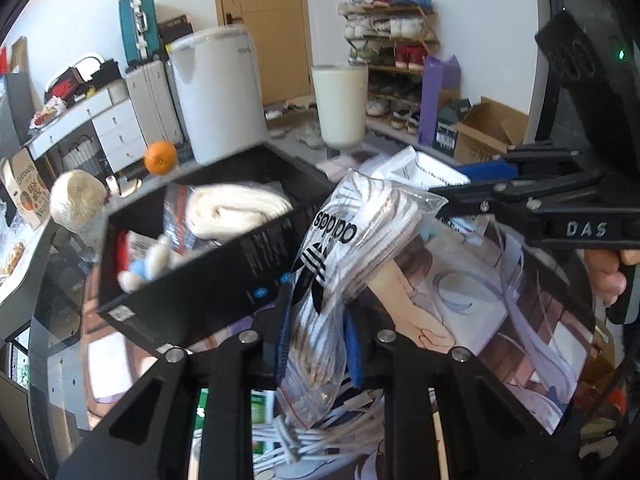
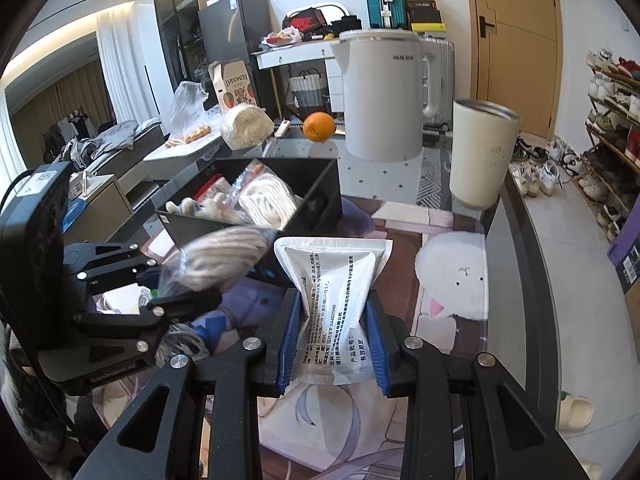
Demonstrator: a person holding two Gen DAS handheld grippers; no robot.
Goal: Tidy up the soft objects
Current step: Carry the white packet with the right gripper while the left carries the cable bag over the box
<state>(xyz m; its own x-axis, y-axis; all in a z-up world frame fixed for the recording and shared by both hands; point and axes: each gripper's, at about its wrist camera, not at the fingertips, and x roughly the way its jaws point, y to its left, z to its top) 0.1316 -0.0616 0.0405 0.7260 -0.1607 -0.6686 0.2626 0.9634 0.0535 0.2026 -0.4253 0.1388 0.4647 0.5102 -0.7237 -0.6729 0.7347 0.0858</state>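
Plastic sock bag (image 1: 340,264): soft, light, slippery; we see the left gripper (image 1: 316,344) clamped on its lower half, just beside the black box (image 1: 248,256).
White pouch (image 2: 336,312): squashy, probably light; right gripper (image 2: 334,344) pinches its waist, near the box.

"adidas" on the clear bag (image 1: 340,248); "AUX" on the kettle (image 2: 384,92).

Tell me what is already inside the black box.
Inside the black box: a bagged bundle of white rope, a small plush toy and something red at one end. The box floor and anything beneath these are covered.
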